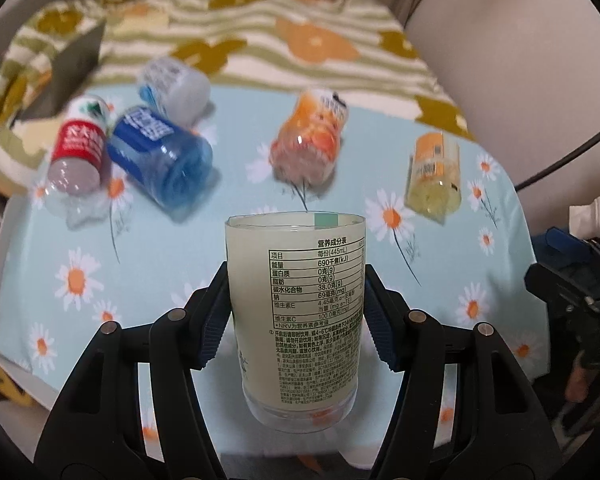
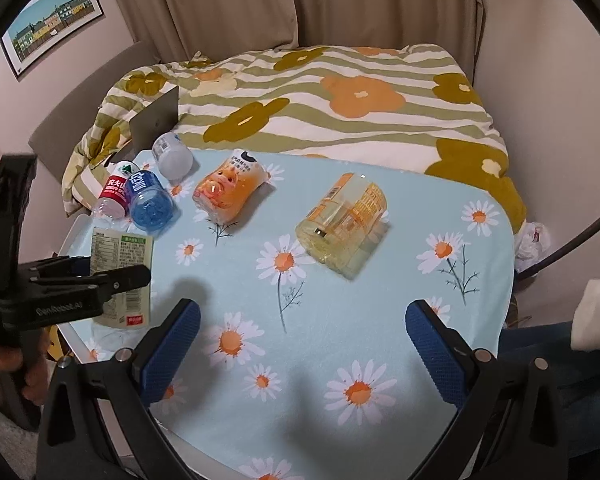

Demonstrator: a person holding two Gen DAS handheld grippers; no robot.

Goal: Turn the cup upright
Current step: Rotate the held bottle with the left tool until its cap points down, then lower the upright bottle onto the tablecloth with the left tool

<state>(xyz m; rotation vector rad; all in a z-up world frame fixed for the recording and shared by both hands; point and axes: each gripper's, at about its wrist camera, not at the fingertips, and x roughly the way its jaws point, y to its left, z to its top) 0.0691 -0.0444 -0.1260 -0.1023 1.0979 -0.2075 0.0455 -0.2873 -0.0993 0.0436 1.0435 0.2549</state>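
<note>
Left gripper point(image 1: 296, 304) jaws clamped on upright pale cup point(image 1: 298, 320); right gripper point(image 2: 302, 344) jaws apart over tablecloth point(image 2: 340, 320).

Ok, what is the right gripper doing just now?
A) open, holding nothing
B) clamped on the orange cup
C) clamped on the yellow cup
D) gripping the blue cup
A: the right gripper hangs open above the daisy cloth, nothing between its blue pads, the yellow cup lying beyond them.
</note>
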